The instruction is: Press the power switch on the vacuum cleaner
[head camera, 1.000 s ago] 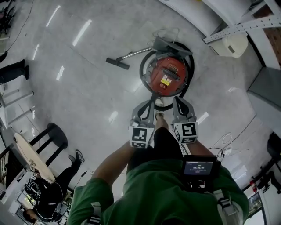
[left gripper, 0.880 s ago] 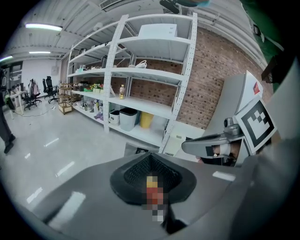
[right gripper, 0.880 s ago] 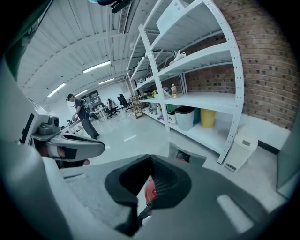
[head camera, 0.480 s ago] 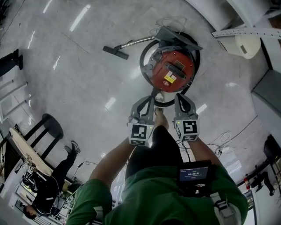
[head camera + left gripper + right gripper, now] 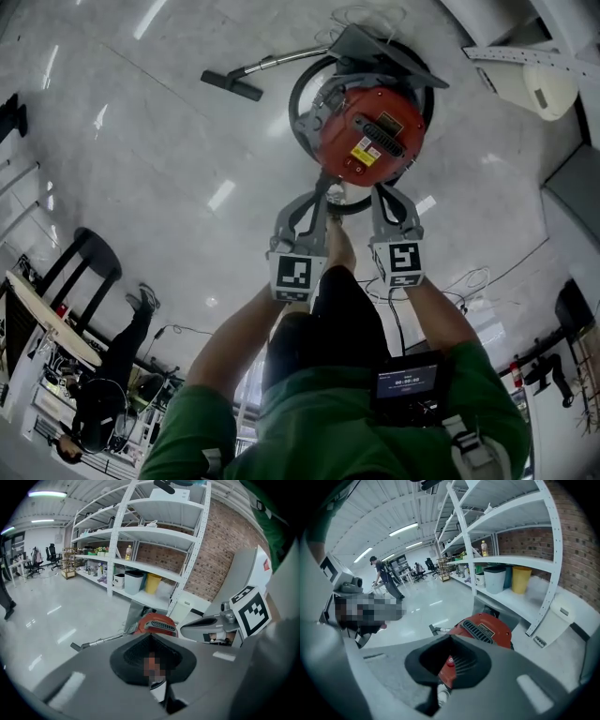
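Observation:
The red round vacuum cleaner (image 5: 370,136) stands on the floor just ahead of both grippers, ringed by its black hose. A small red switch (image 5: 449,662) on its near rim shows through the gap behind the right jaws. My left gripper (image 5: 325,190) is shut and empty, with its tip at the vacuum's near left edge. My right gripper (image 5: 381,190) is also shut and empty, its tip just short of the near rim. The vacuum's vented red top (image 5: 157,623) rises beyond the left jaws, and the same top (image 5: 487,627) sits beyond the right jaws.
The metal wand and floor nozzle (image 5: 230,84) lie left of the vacuum. White shelving (image 5: 506,550) and a white unit (image 5: 544,89) stand behind it. Cables (image 5: 469,281) trail on the right. A table with black chairs (image 5: 84,272) and a seated person (image 5: 103,403) are at the left.
Both grippers have moved forward to the vacuum, which now sits closer and larger in the head view. The jaws have stayed shut.

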